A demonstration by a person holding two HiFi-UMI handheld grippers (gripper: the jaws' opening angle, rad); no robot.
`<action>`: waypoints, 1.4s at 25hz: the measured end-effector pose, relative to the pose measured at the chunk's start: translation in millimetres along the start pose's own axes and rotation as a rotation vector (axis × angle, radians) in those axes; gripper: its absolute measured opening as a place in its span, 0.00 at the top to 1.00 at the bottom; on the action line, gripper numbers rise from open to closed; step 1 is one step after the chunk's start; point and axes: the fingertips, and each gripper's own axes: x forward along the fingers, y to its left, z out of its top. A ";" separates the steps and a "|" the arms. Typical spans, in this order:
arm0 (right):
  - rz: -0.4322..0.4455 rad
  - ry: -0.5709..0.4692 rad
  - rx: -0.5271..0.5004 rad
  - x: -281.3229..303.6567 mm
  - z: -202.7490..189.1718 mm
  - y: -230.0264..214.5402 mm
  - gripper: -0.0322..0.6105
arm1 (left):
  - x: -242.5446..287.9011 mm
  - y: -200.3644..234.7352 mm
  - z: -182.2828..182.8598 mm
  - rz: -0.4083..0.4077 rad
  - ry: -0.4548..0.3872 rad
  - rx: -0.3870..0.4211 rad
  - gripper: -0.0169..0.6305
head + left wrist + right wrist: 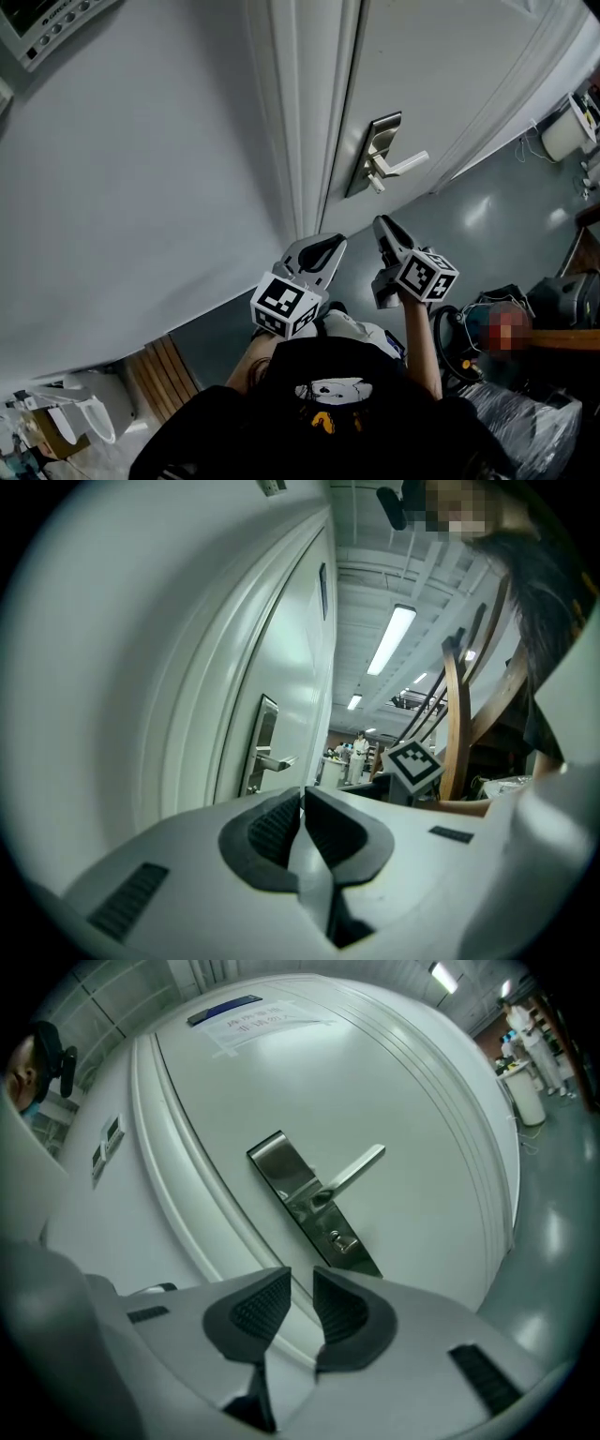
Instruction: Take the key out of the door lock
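- One white door point(441, 75) fills the top of the head view. It is closed against its one moulded frame point(300, 112), with a plain white wall point(122, 159) to the left.
- One grey floor point(487, 225) runs along the foot of the door.
- Two grippers are held up in front of the door, side by side and apart from each other. Neither touches the door.
- The left gripper point(333, 246) points at the frame. In its own view its jaws point(302, 794) are pressed together at the tips with nothing between them.
- The right gripper point(382, 225) points toward the lock. Its jaws point(301, 1279) stand a narrow gap apart and hold nothing.
- Two marker cubes are in view, one on each gripper: left point(286, 305) and right point(427, 275).
- One metal lock plate point(281, 1171) is fixed near the door's edge.
- One lever handle point(361, 1171) juts from the middle of the plate.
- One key point(343, 1241) sits in the keyhole on the plate below the lever, just beyond the right gripper's jaw tips and untouched.
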 end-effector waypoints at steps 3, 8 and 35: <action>0.009 0.013 0.003 10.3 5.0 -12.4 0.84 | 5.3 4.2 1.9 0.035 -0.004 0.001 0.94; 0.042 0.037 0.018 25.7 12.1 -25.5 0.81 | 14.9 8.1 5.7 0.089 -0.015 -0.001 0.94; 0.214 0.145 0.218 74.5 20.7 -54.5 0.78 | 38.3 9.1 5.4 0.311 -0.044 0.004 0.94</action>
